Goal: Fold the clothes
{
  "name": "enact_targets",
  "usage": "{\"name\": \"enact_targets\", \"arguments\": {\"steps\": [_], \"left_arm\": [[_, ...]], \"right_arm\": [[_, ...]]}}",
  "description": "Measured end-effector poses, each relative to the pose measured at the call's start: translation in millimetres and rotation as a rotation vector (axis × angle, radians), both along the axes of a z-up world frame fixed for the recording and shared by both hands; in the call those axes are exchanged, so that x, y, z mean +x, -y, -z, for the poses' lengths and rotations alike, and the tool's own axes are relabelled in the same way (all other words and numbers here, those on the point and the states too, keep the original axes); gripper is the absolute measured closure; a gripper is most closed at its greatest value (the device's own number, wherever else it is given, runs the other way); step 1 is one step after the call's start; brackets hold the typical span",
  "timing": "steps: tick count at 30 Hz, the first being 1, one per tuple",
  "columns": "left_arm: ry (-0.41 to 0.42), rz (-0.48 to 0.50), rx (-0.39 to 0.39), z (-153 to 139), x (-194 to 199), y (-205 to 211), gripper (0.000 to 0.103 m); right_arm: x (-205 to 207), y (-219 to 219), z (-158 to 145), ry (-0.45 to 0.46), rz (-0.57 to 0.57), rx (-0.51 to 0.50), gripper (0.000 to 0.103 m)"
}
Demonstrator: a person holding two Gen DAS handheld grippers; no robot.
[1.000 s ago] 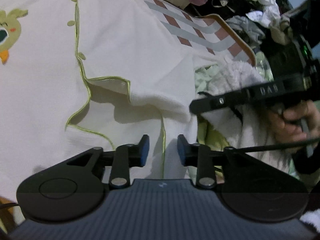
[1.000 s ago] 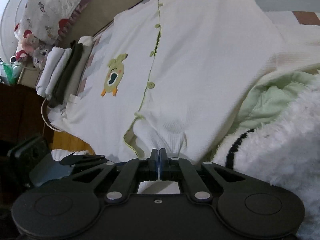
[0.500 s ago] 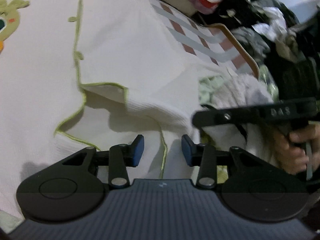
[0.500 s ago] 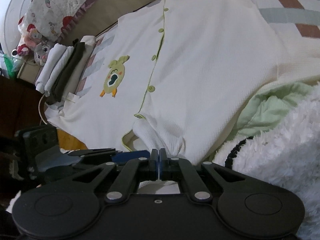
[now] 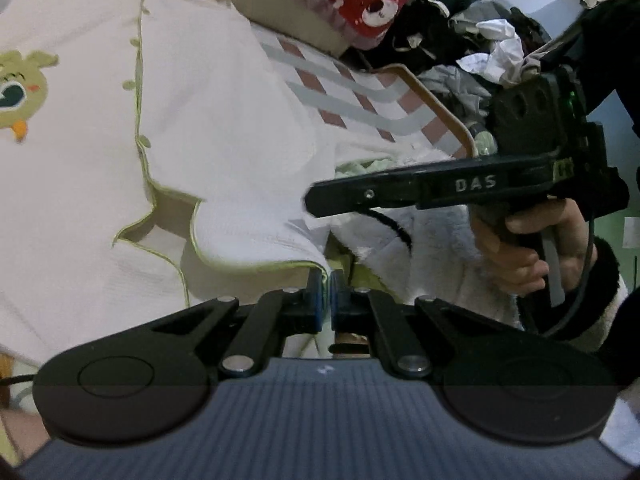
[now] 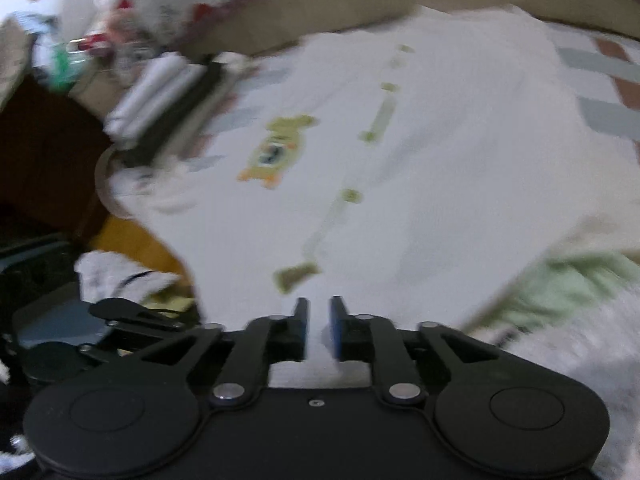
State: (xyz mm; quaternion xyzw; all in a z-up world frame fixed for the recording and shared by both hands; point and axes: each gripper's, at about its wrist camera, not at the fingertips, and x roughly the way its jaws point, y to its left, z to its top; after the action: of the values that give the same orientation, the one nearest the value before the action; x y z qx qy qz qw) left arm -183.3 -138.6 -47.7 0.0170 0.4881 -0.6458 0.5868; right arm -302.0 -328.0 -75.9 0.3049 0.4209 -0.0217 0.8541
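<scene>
Looking along our left gripper (image 5: 325,286), we have its fingers pinching the green-trimmed hem of the cream shirt (image 5: 224,120), which lies spread and unfolded on the bed toward 11 o'clock, while the right gripper (image 5: 316,202) hangs at 2 o'clock. In the blurred right view, our right gripper's (image 6: 319,314) fingers are opening with shirt cloth (image 6: 440,160) between them, a folded stack (image 6: 160,100) sits at 10 o'clock, and we judge every fold remains.

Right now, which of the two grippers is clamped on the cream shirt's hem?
The left gripper: its pads are shut on the green-piped hem of the cream shirt. The right gripper is opening, pads apart.
</scene>
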Motion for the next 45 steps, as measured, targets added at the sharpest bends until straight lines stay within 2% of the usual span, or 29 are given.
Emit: {"name": "enact_targets", "arguments": {"steps": [1, 3, 9, 12, 14, 16, 18, 22, 25, 28, 31, 33, 35, 38, 41, 43, 45], "left_arm": [[0.011, 0.008, 0.008, -1.8, -3.9, -0.4, 0.1], [0.009, 0.026, 0.039, 0.4, -10.8, 2.6, 0.1], [-0.001, 0.063, 0.156, 12.5, -18.5, 9.6, 0.102], [0.019, 0.101, 0.23, 7.4, -15.1, 7.5, 0.088], [0.062, 0.097, 0.269, 1.3, -10.7, 5.4, 0.061], [0.147, 0.087, 0.295, -7.1, -7.1, 2.8, 0.058], [0.223, 0.071, 0.313, -14.9, -2.6, 2.8, 0.055], [0.312, -0.01, 0.344, -24.5, 23.0, 3.0, 0.049], [0.335, -0.152, 0.384, -27.5, 62.6, -0.3, 0.044], [0.318, -0.406, 0.431, -32.5, 121.7, -16.3, 0.042], [0.258, -0.691, 0.412, -42.0, 187.4, -63.1, 0.036], [0.219, -0.87, 0.409, -42.0, 224.5, -101.3, 0.035], [0.195, -1.002, 0.461, -35.1, 255.2, -129.4, 0.035], [0.141, -1.141, 0.513, -21.2, 292.4, -158.3, 0.035], [0.133, -1.254, 0.54, -11.8, 319.1, -171.0, 0.035], [0.203, -1.275, 0.598, -8.1, 338.8, -168.9, 0.035], [0.302, -1.278, 0.66, -3.3, 354.0, -164.8, 0.033]], "right_arm": [[5.5, -4.4, -1.2, 0.0, -0.036, -0.003, 0.058], [17.1, -13.0, -1.2, -0.014, -0.109, -0.01, 0.057], [44.8, -31.5, 44.2, -0.203, -0.229, -0.012, 0.056], [45.0, -38.7, 51.4, -0.234, -0.276, 0.001, 0.056], [43.5, -40.2, 48.4, -0.239, -0.29, 0.023, 0.056], [41.6, -37.2, 47.3, -0.253, -0.285, 0.087, 0.056], [39.7, -36.7, 38.1, -0.243, -0.276, 0.105, 0.056], [40.0, -31.7, 6.4, -0.172, -0.236, 0.116, 0.055], [56.3, -28.6, -14.9, -0.131, -0.203, 0.074, 0.05], [77.2, -26.1, -34.7, -0.092, -0.17, 0.031, 0.049], [104.5, -28.3, -48.8, -0.024, -0.16, 0.112, 0.048], [122.2, -30.1, -57.3, 0.025, -0.159, 0.185, 0.041], [140.1, -33.7, -61.8, 0.075, -0.17, 0.238, 0.036], [171.9, -45.0, -57.4, 0.087, -0.159, 0.189, 0.036], [207.3, -61.1, -40.3, 0.024, -0.129, 0.012, 0.036], [227.3, -71.2, -28.2, -0.003, -0.145, -0.058, 0.036], [242.9, -77.5, -20.4, -0.007, -0.175, -0.072, 0.036]]}}
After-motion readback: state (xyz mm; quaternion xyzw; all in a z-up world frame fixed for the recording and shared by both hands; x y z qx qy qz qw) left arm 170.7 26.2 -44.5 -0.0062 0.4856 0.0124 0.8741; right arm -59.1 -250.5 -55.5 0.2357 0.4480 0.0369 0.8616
